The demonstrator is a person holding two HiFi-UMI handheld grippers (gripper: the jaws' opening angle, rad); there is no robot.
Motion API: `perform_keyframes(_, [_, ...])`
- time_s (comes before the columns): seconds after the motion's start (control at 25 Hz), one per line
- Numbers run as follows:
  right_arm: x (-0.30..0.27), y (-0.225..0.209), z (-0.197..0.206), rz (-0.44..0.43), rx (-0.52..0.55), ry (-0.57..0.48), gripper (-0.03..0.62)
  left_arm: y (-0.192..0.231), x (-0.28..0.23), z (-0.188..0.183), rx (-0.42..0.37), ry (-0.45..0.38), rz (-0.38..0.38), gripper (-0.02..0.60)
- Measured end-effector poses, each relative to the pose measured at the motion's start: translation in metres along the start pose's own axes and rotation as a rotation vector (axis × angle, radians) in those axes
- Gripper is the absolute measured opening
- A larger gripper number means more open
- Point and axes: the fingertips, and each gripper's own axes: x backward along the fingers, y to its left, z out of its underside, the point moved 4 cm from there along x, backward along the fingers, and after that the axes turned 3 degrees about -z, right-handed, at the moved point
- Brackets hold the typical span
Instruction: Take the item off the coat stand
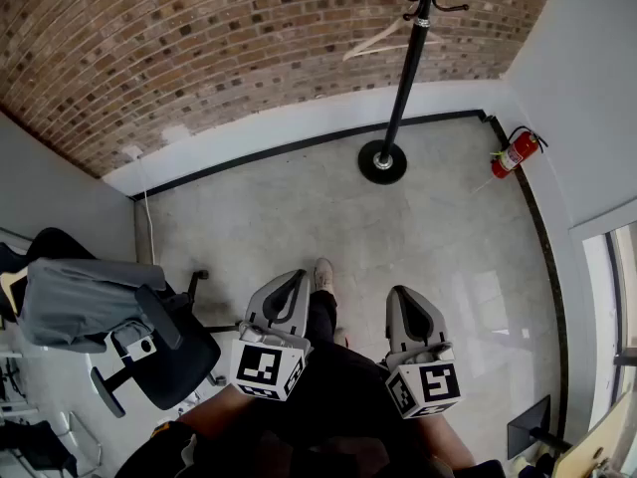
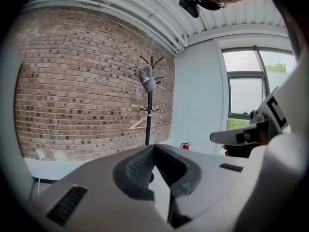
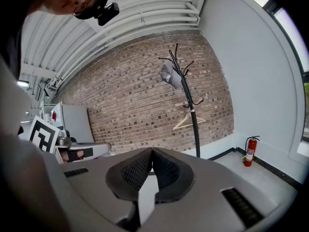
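A black coat stand (image 1: pixel 406 73) rises from a round base near the brick wall, well ahead of me. A grey cap (image 2: pixel 147 79) hangs on its top hooks, also visible as the cap (image 3: pixel 169 75) in the right gripper view. Lower on the pole hangs a bare wooden hanger (image 3: pixel 189 121). My left gripper (image 1: pixel 298 276) and right gripper (image 1: pixel 401 291) are held low in front of the person's body, side by side, far from the stand. Both have their jaws together with nothing between them, as the left gripper (image 2: pixel 154 149) and right gripper (image 3: pixel 152 152) show in their own views.
A red fire extinguisher (image 1: pixel 518 150) stands against the right wall near the corner. A black office chair with a grey jacket over it (image 1: pixel 109 312) stands at the left. Grey tiled floor (image 1: pixel 299 207) lies between me and the stand. A window (image 2: pixel 246 91) is at the right.
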Motion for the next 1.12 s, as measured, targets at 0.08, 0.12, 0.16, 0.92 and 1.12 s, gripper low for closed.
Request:
perform_keyframes(0.08, [-0.019,-0.010,-0.005,0.009,-0.001,0.004,0.014,0.010,-0.025,-0.005,0.008,-0.002,0.014,0.026])
perform_keyframes(0.12, [-0.030,-0.015,-0.008,0.010,-0.002,0.006,0.015,0.016,-0.039,-0.008,0.013,-0.002,0.018,0.026])
perform_keyframes(0.16, [-0.042,-0.020,-0.014,0.010,-0.004,0.007,0.014,0.023,-0.053,-0.013,0.020,-0.003,0.021,0.026])
perform_keyframes(0.92, [-0.271,-0.106,-0.195,0.011,0.075,-0.112,0.015,0.155,-0.261,-0.151,0.059,-0.112,0.099,0.026])
perform_keyframes(1.12, [-0.287,-0.130,-0.246,-0.004,0.078,-0.198,0.015,0.153,-0.294,-0.174,0.035,-0.131,0.133,0.026])
